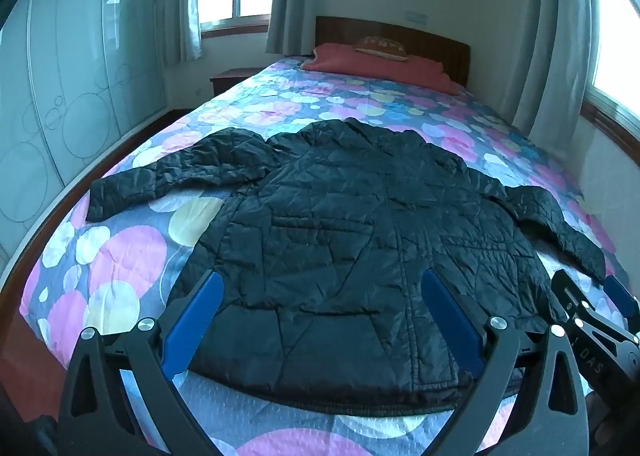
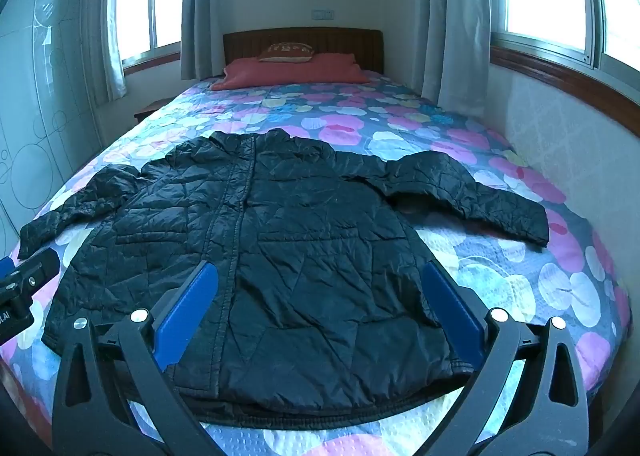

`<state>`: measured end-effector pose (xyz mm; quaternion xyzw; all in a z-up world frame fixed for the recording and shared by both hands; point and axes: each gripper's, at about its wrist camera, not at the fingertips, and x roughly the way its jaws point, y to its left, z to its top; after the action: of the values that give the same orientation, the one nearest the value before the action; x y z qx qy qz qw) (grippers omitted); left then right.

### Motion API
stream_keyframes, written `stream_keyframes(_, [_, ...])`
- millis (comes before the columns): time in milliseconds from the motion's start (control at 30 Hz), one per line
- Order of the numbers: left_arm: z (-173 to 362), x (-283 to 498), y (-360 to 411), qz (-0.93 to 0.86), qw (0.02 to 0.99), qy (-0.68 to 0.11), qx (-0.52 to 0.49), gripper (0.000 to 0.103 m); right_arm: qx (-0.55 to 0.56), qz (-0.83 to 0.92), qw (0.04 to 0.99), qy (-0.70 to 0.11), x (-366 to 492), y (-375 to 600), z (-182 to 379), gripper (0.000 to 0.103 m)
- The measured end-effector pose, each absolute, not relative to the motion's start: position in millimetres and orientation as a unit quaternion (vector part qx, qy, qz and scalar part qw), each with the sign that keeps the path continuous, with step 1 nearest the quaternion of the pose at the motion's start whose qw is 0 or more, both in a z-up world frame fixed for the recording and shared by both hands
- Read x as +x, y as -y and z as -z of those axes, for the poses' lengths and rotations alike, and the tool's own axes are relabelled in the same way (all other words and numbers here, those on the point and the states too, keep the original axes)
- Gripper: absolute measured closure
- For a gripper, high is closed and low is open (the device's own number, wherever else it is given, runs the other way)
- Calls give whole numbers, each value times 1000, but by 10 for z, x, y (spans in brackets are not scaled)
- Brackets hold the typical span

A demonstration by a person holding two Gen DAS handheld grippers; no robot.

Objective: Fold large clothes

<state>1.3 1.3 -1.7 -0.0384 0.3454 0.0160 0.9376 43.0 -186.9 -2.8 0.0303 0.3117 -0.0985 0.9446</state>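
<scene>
Hovering both tongs, left point(image 1: 322, 314) and right point(image 2: 320, 308), spread wide and holding nothing, over the hem of the jacket point(image 1: 360, 224), which lies flat on the bed point(image 1: 132, 256). I'd pinch each sleeve cuff first and fold inward.

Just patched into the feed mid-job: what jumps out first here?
A black quilted jacket lies spread flat, front up, sleeves out to both sides, across the near half of a bed covered by a circle-patterned bedspread. Both the left gripper and the right gripper are open above its hem. A red pillow sits against the headboard.
</scene>
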Motion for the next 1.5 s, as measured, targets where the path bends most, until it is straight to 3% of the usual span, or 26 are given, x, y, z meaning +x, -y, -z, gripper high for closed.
stream_keyframes(1500, [154,-25,-77,-17,935,-353,-39,5,31,97,944,-315,441,1844,62,2])
